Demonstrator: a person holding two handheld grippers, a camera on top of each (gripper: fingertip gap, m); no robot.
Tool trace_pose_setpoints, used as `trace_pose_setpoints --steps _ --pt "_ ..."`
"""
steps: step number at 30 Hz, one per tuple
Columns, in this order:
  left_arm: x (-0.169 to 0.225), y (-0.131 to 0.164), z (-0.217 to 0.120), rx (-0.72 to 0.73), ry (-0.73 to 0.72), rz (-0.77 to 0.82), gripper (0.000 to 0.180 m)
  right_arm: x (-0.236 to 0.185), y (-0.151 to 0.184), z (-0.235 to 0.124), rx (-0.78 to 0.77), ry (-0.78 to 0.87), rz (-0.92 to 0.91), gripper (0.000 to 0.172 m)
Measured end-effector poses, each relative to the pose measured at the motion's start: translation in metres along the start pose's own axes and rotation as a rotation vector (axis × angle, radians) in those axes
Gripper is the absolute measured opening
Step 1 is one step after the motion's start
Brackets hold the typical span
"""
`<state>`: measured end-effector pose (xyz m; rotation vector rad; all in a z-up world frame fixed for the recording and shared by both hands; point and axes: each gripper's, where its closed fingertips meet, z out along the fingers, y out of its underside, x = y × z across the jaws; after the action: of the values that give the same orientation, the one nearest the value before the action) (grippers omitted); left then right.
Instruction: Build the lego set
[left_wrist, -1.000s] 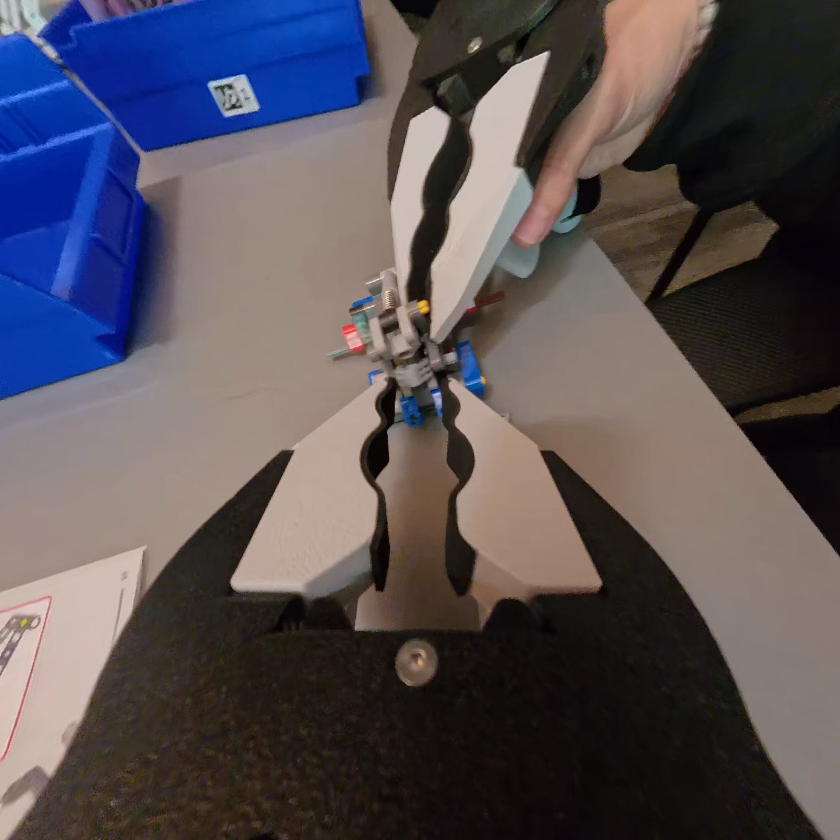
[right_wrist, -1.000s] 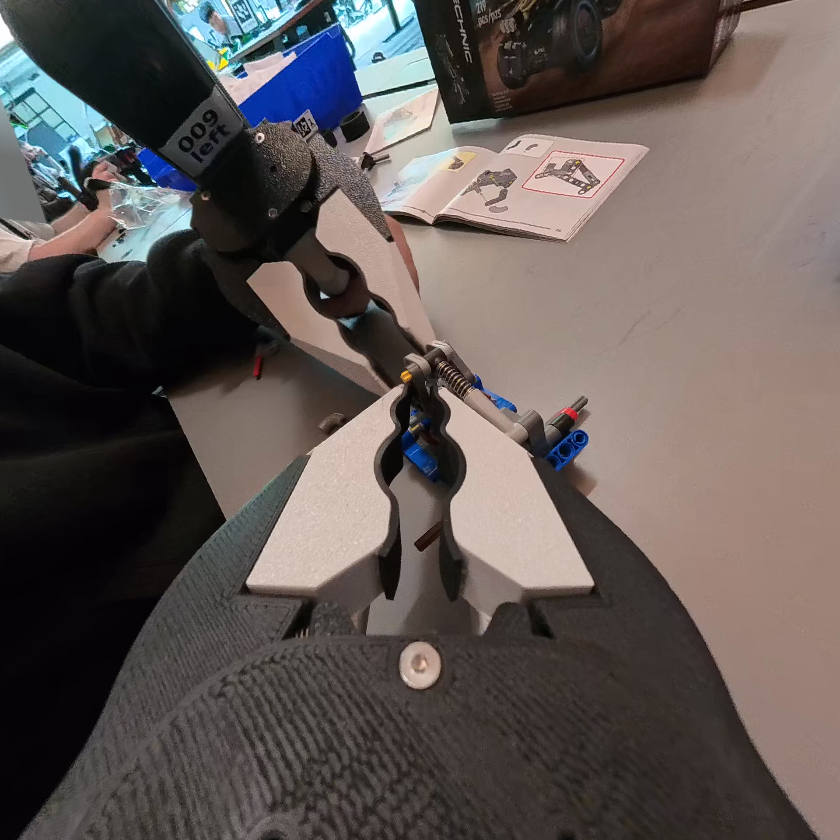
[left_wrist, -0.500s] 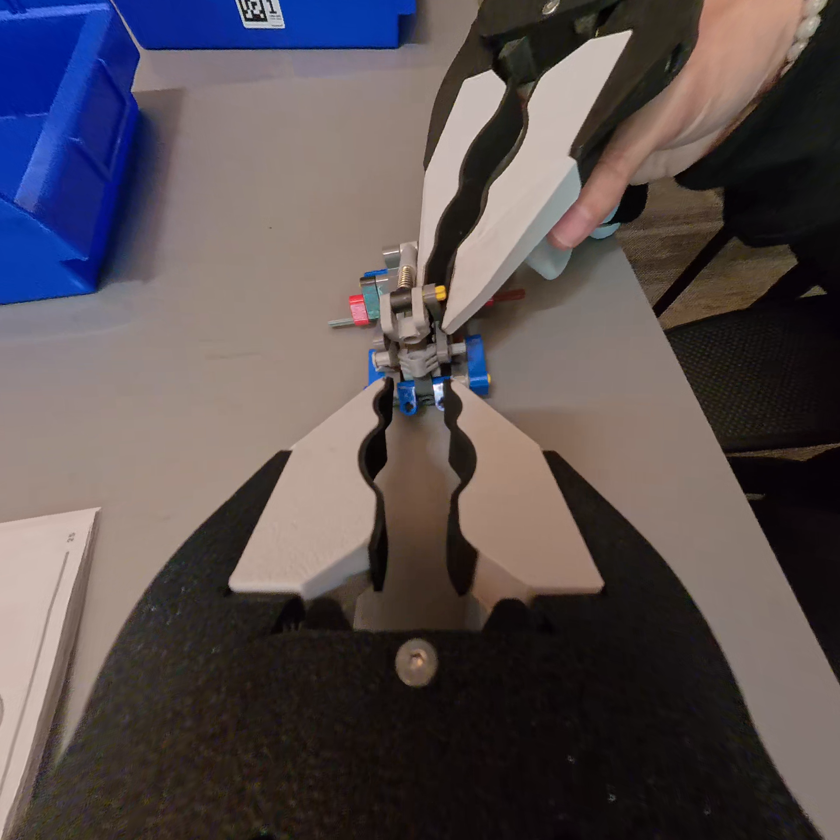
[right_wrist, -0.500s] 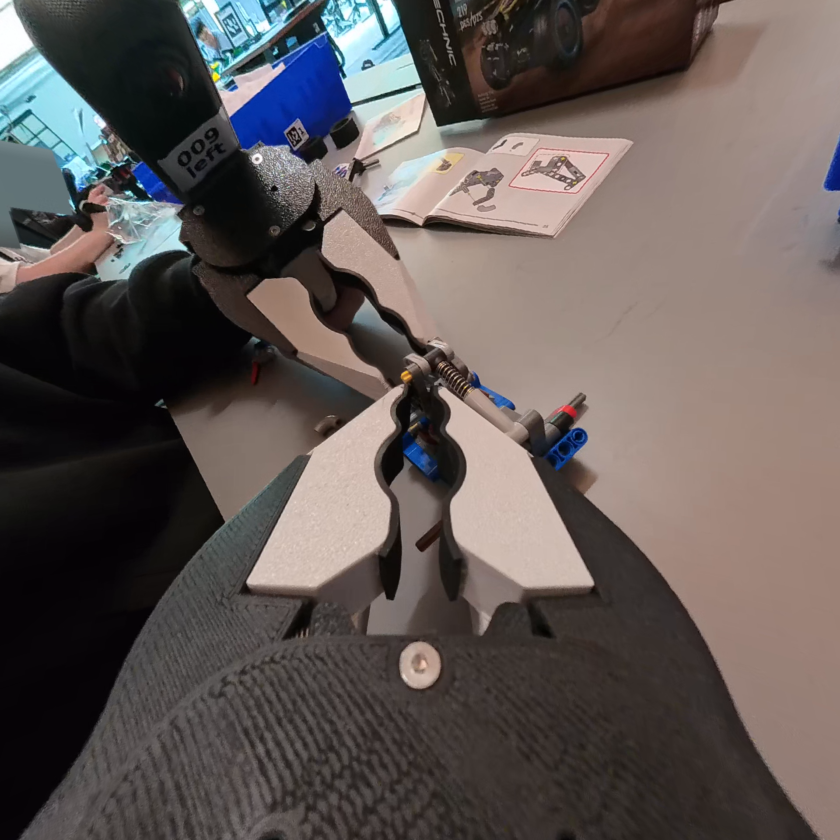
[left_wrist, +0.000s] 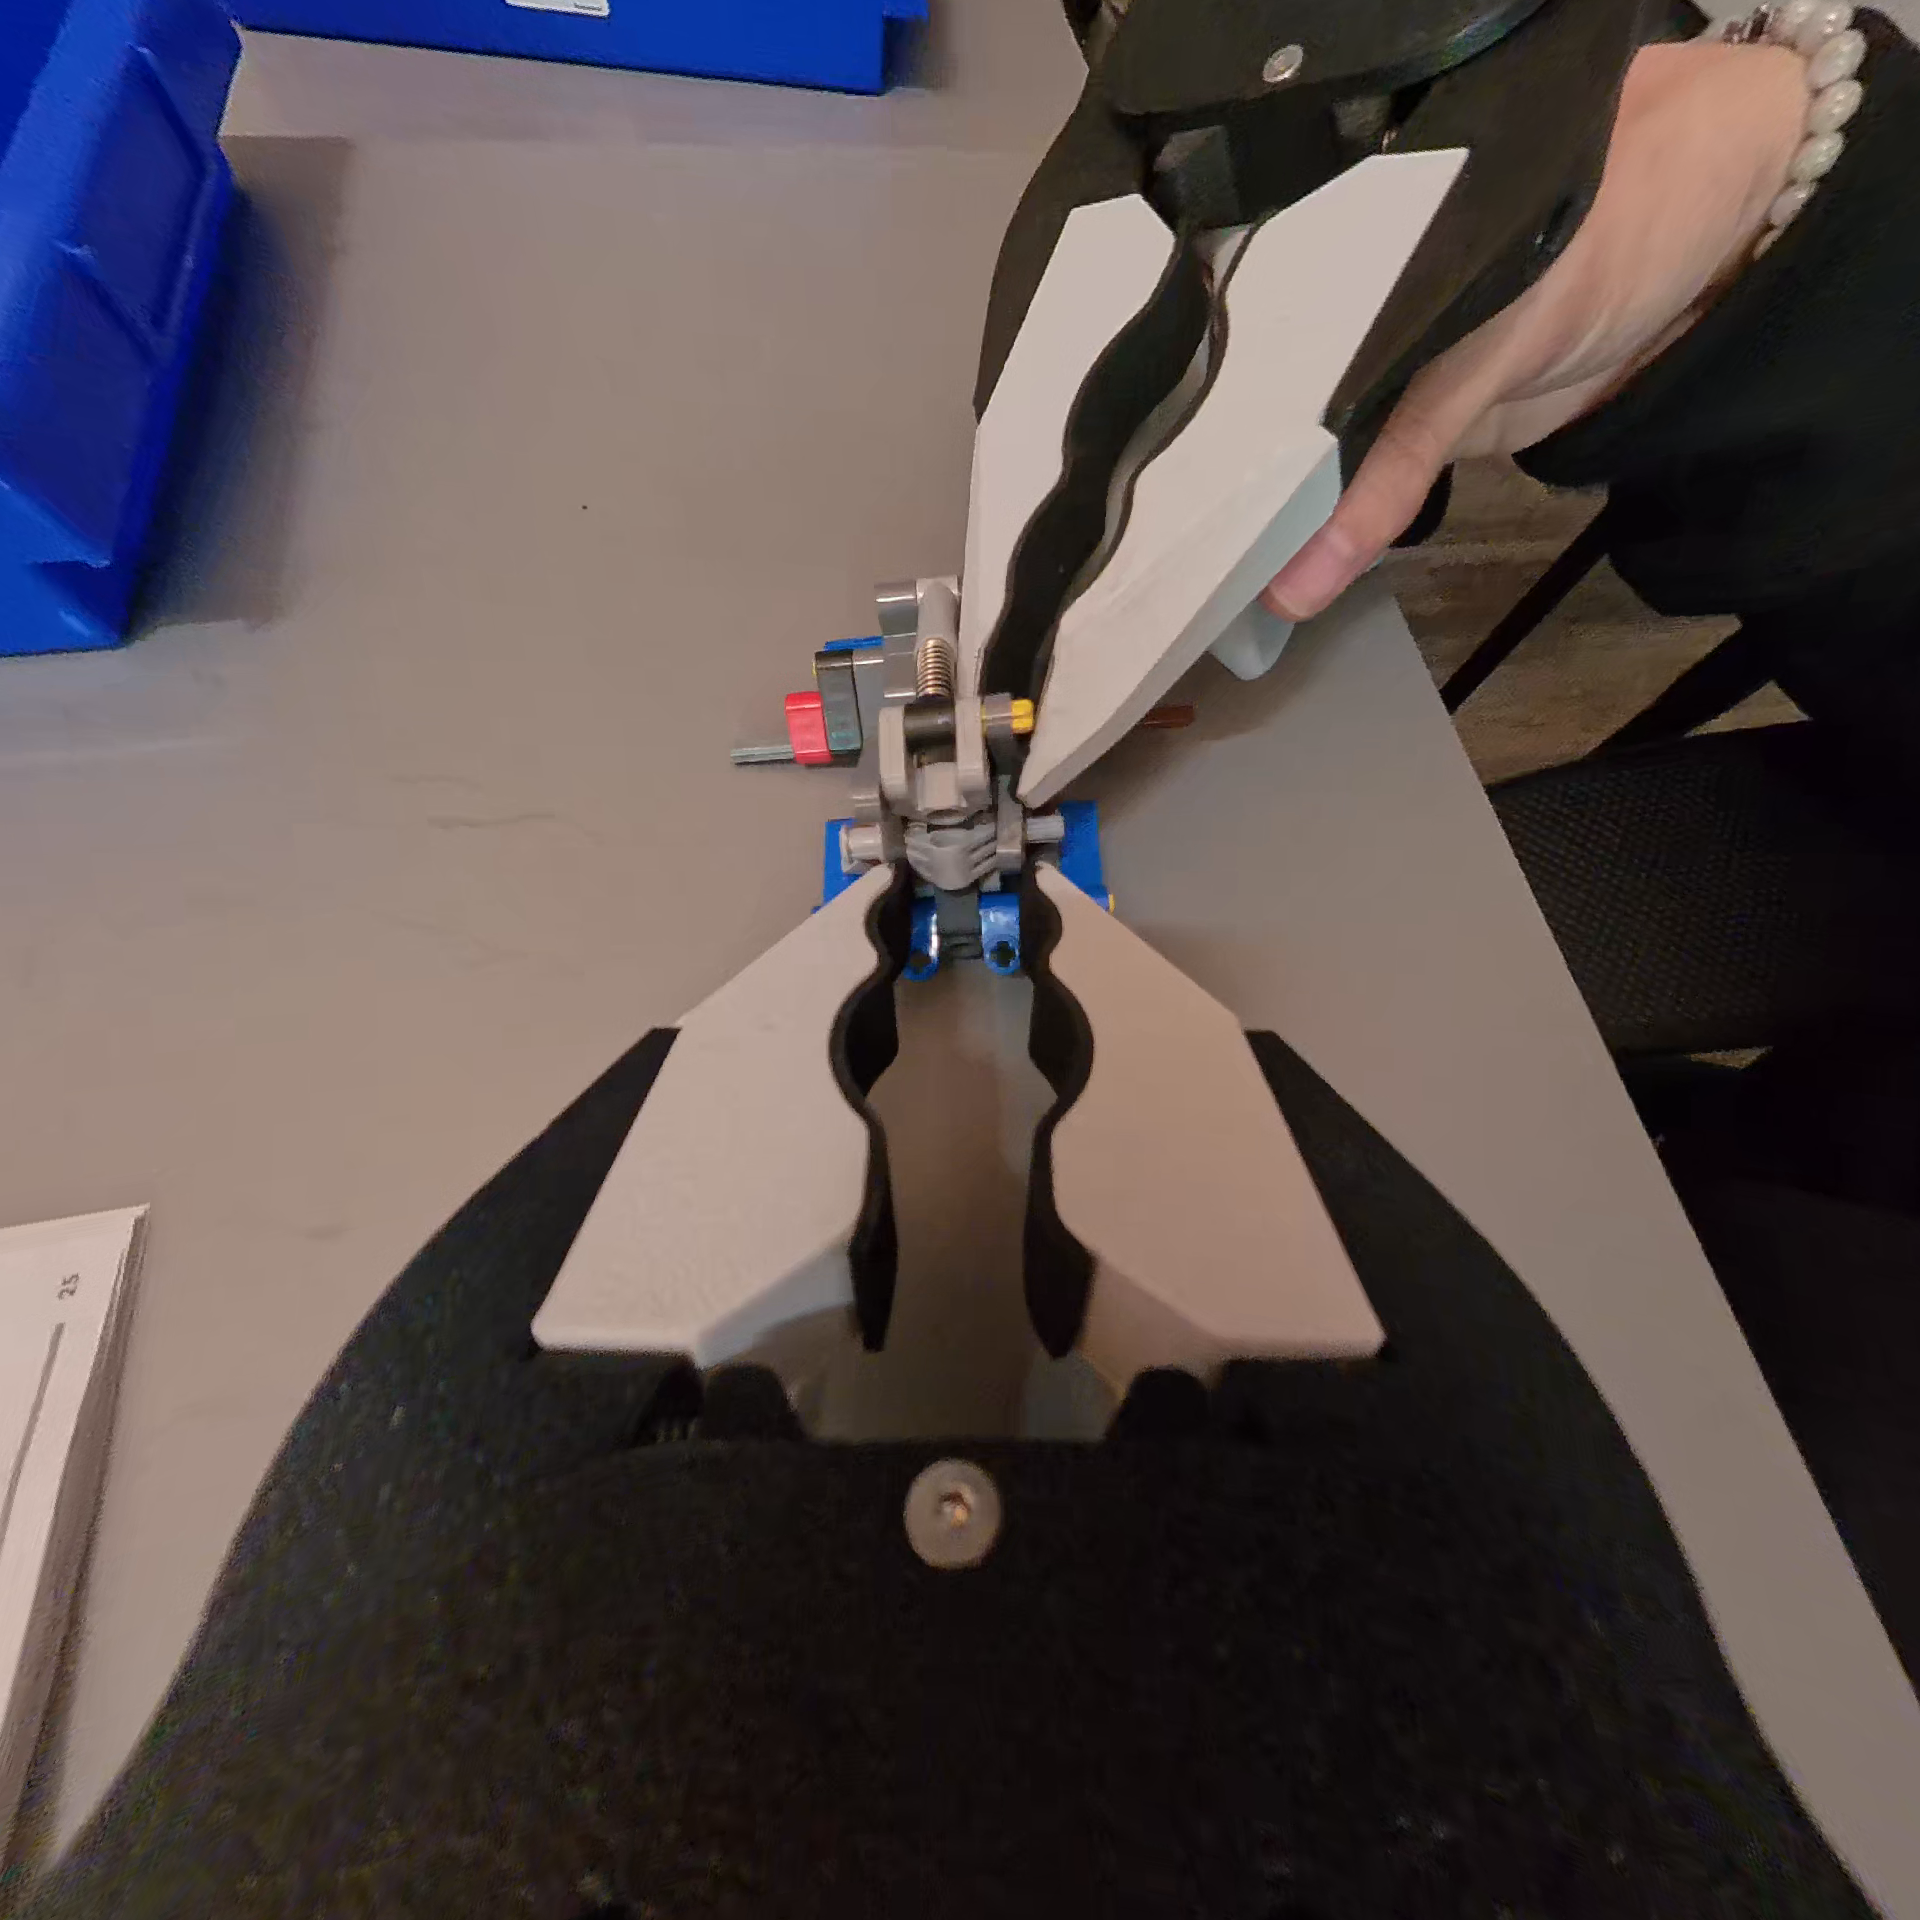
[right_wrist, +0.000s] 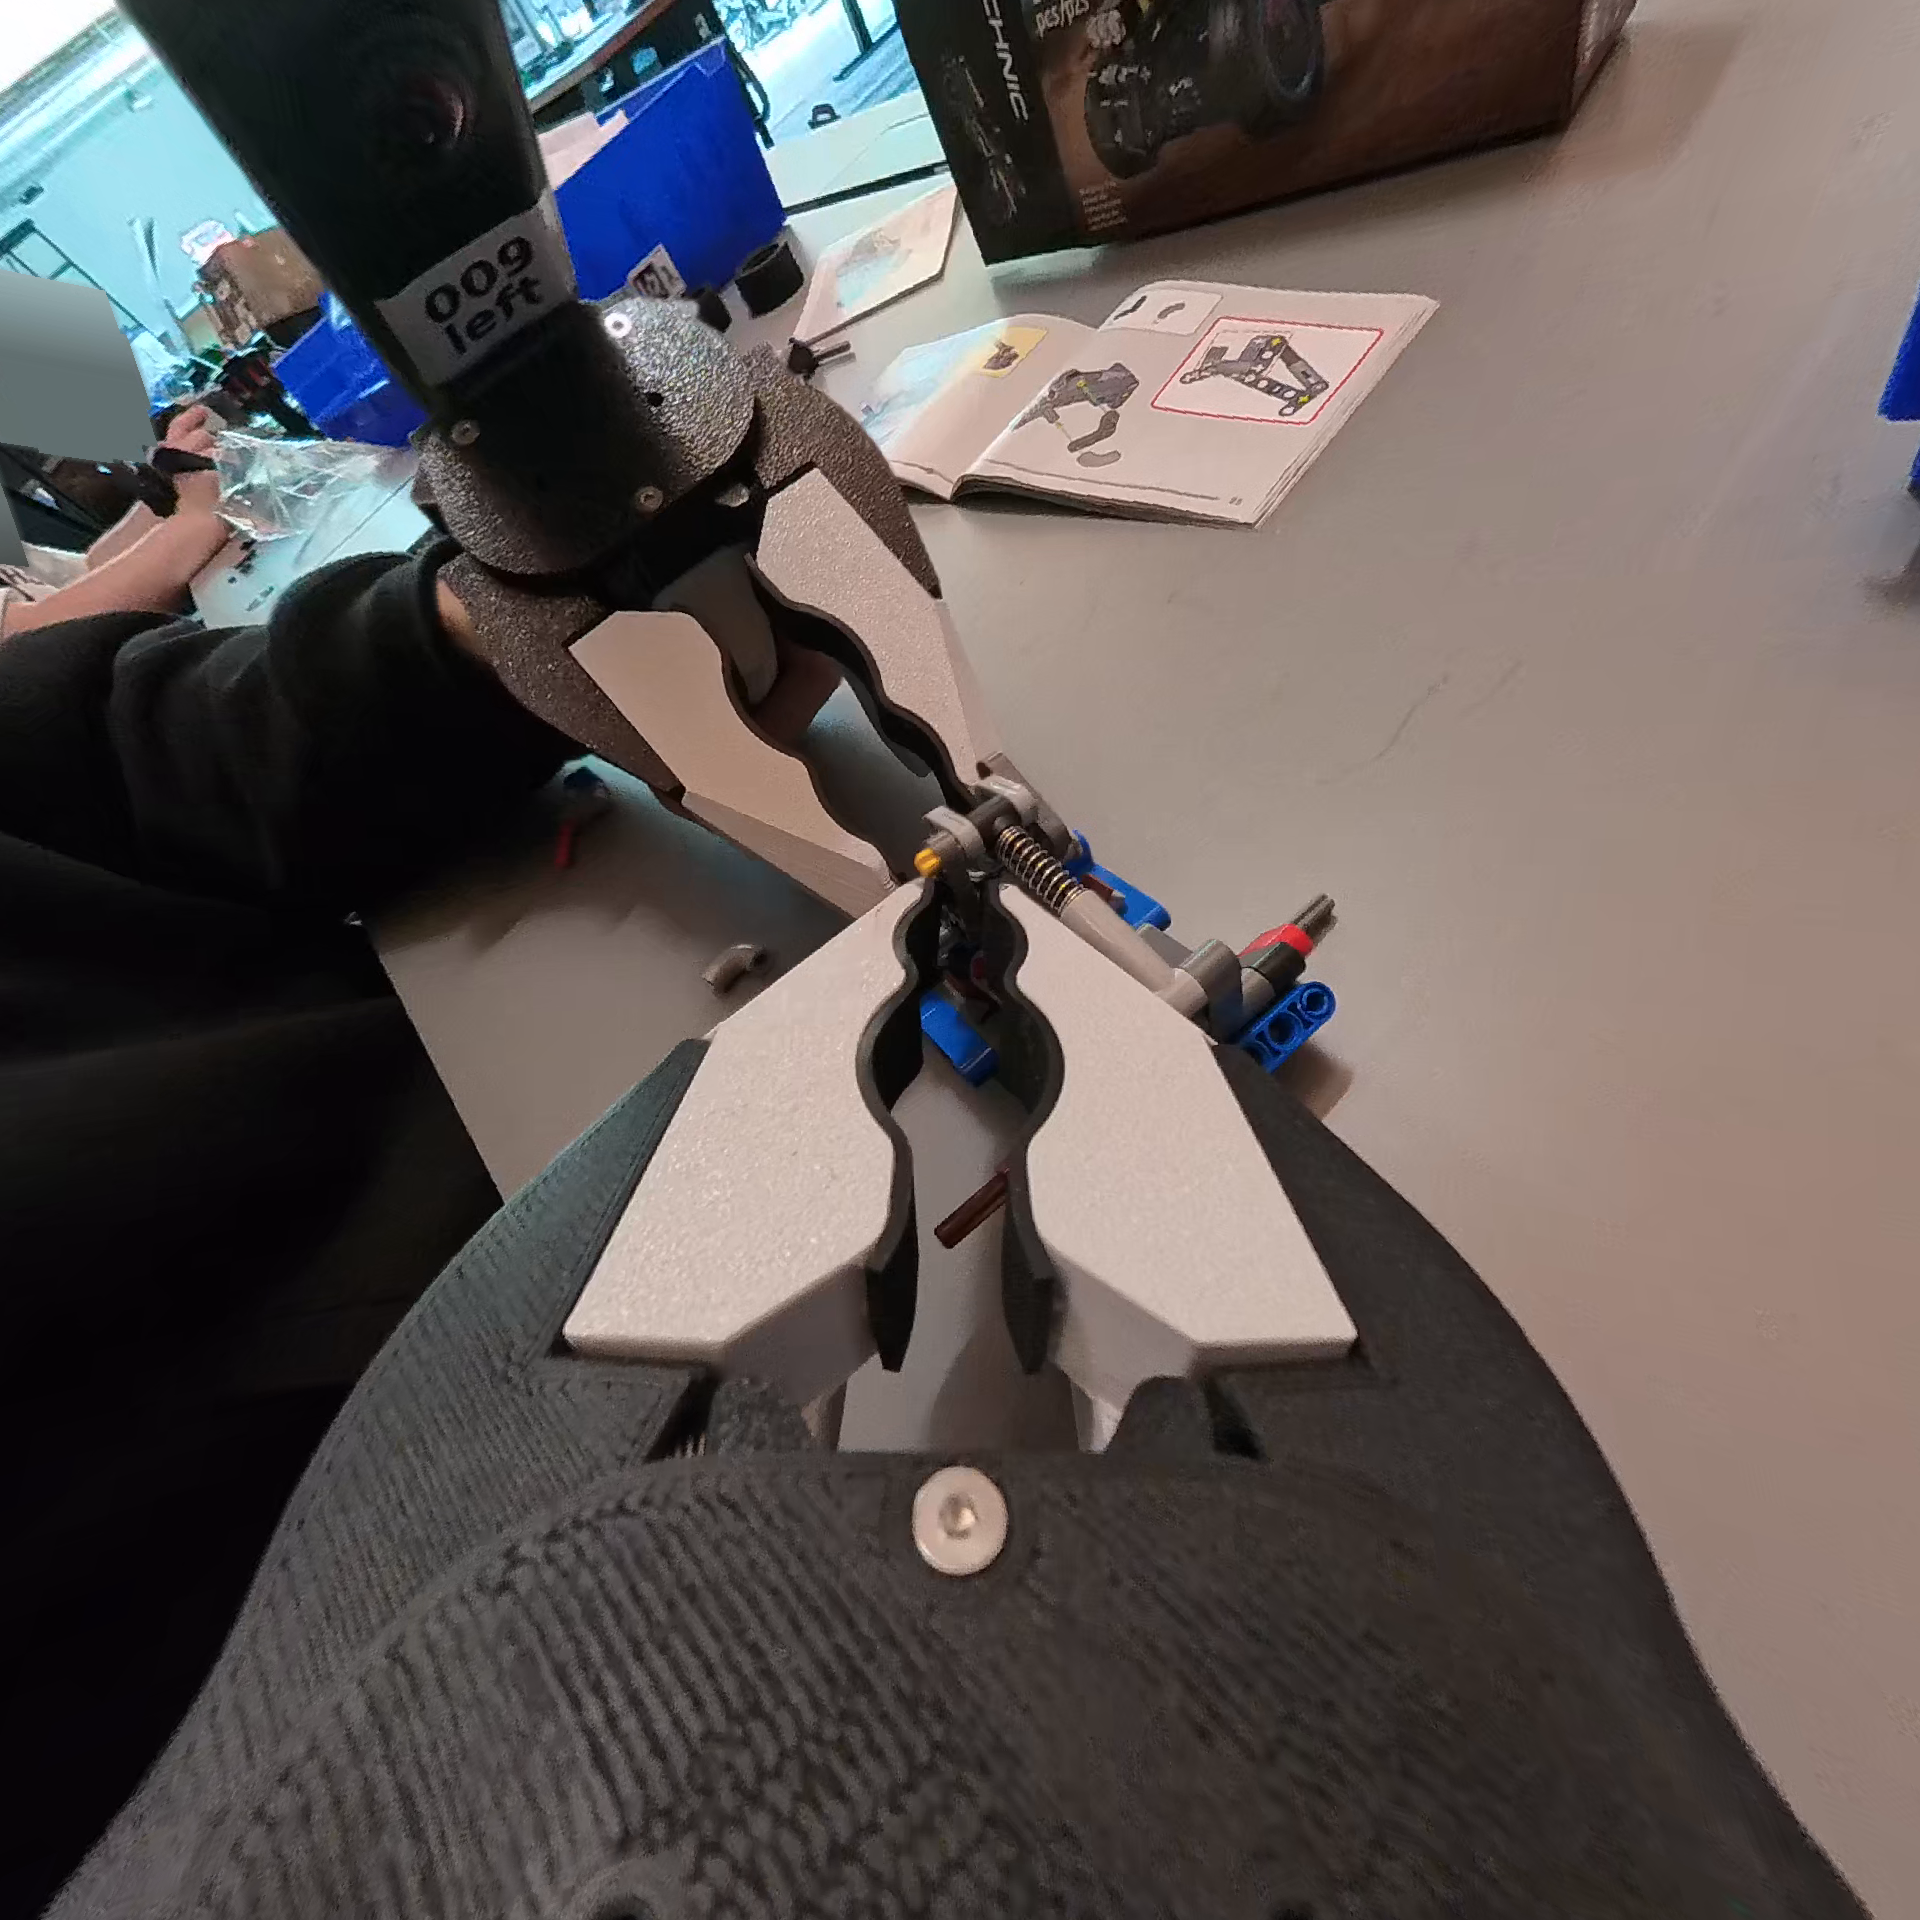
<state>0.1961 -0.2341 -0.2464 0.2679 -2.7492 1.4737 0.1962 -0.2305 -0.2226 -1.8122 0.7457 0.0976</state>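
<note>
Plastic brick assembly (left_wrist: 940, 800) (coiled spring) pinched: both grippers.

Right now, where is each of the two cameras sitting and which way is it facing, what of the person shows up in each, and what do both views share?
Left wrist view: sits on the left gripper, looking forward and down along its fingers at the brick assembly near the grey table's edge; blue bins beyond; the person's right hand shows.
Right wrist view: sits on the right gripper, facing across the table toward the open instruction booklet and a box; a dark sleeve shows.
Shared: the assembly, the table, each other's gripper.
</note>
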Motion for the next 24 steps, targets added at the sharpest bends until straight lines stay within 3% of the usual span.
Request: trace_pose_setpoints --steps 8,18,24 --pt "0.0 0.01 -0.015 -0.001 0.044 0.06 0.017 -0.011 -0.001 0.013 -0.031 -0.063 -0.046 0.004" --pt "-0.016 0.019 -0.031 0.002 -0.075 0.105 0.012 -0.016 -0.004 0.031 -0.051 -0.052 -0.084 0.004" --pt "-0.031 0.046 -0.069 -0.012 -0.125 0.081 0.012 -0.031 -0.013 0.073 -0.09 -0.056 -0.224 0.005"
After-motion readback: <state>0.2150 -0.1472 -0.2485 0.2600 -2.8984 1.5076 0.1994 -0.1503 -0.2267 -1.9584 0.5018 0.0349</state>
